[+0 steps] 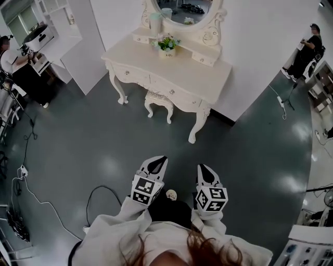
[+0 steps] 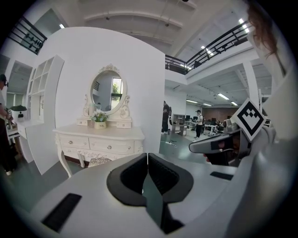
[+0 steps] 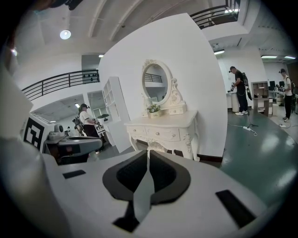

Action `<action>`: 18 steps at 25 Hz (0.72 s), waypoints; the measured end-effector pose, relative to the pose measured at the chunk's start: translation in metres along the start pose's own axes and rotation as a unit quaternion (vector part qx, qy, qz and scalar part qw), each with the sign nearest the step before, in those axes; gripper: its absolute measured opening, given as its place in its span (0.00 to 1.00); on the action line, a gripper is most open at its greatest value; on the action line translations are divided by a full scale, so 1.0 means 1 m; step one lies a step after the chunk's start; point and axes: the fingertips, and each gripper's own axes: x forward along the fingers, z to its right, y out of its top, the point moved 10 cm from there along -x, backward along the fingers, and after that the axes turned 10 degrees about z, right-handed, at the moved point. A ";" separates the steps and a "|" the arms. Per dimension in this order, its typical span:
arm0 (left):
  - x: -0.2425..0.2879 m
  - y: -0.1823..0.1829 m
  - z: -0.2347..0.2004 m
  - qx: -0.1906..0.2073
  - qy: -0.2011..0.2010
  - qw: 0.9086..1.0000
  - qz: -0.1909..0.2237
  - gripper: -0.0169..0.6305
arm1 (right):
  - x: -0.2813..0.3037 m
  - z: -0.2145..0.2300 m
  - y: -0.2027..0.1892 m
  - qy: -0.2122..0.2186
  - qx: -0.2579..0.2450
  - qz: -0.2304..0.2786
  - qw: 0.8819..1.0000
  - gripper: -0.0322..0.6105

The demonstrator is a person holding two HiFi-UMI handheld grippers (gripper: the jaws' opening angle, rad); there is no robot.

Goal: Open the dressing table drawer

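Though shut, drawer (image 1: 171, 91) lengthwise along table (image 1: 183, 70).

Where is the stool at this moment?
In the head view, the stool stands at upper centre, tucked partly under the front of the dressing table, between its legs.

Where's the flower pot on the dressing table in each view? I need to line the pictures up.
Head view: flower pot at top centre, at the back of the dressing table.
Left gripper view: flower pot left of centre, on the tabletop.
Right gripper view: flower pot just above centre, on the tabletop.
Shared landmark: the oval mirror right behind the pot in all three.
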 end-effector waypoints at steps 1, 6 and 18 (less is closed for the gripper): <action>0.001 -0.001 0.001 0.000 0.000 1.000 -0.002 0.06 | 0.000 0.001 -0.001 0.002 0.002 0.000 1.000 0.11; 0.004 0.003 0.004 0.007 -0.001 1.000 -0.004 0.06 | 0.004 0.002 -0.001 0.011 0.005 -0.004 1.000 0.11; 0.038 0.007 0.004 0.009 -0.022 1.000 -0.010 0.06 | 0.013 0.021 0.007 -0.005 0.012 -0.001 1.000 0.11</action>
